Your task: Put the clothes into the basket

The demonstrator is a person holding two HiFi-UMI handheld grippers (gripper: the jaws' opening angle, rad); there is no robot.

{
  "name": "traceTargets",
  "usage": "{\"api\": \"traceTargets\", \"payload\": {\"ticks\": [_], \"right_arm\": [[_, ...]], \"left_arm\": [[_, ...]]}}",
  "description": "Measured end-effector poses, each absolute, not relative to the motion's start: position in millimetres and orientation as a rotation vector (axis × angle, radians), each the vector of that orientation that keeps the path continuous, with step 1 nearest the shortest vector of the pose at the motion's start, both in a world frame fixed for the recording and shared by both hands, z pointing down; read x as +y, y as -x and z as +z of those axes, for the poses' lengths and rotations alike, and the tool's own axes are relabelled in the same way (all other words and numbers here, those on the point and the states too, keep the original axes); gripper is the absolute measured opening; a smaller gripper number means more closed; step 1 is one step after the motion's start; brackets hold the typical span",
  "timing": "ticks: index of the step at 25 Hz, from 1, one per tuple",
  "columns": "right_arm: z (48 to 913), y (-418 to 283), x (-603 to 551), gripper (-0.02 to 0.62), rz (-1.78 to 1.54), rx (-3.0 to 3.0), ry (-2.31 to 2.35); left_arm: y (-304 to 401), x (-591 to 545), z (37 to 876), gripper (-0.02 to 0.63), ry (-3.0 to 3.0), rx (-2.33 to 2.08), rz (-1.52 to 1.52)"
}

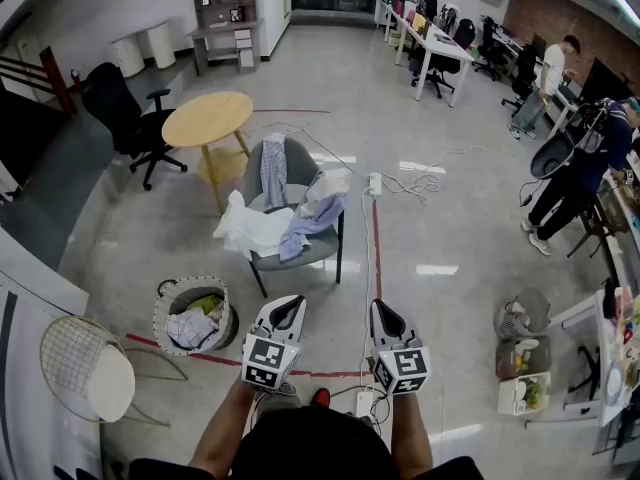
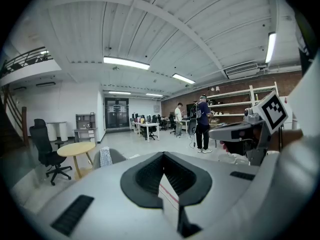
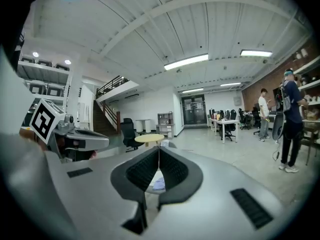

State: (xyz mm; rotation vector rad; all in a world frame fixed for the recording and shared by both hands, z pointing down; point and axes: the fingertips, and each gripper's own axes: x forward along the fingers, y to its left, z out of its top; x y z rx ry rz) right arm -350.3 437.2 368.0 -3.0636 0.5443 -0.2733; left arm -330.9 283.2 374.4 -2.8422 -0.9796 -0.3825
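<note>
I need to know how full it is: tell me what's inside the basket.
The basket holds a pale crumpled cloth and a yellow-green piece. Anything beneath them is covered.

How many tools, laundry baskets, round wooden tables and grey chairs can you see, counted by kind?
Tools: 2, the left tool and the right tool
Laundry basket: 1
Round wooden table: 1
Grey chair: 1
Total: 5
</note>
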Motion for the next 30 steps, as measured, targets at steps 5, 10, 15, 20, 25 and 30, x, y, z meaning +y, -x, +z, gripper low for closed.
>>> {"api": "traceTargets", "payload": {"ticks": [5,10,15,20,25,30], "right_arm": [[376,336,438,0.028,-0.303,0.55,3.048],[385,305,437,0.028,-0.326,0.557,3.026],[395,254,431,0.028,-0.344,0.567,3.012],[389,190,411,0.028,-0.366,0.53,3.011],[391,131,391,0.028,-0.385,0.482,3.023],[391,76,377,0.028,-0.396,0.423,3.043]], "left_arm": [[320,285,382,0.006,2.847,-0.976,-0.417],[291,281,389,0.006,2.84,-0.965,-0.452],[241,277,397,0.006,2.828,-0.983,-0.477],[170,265,394,0.006,2.813,-1.035,-0.495],[102,256,396,0.006,2.774,-1.117,-0.497],[42,246,396,0.006,2.753,-1.181,-0.487]]}}
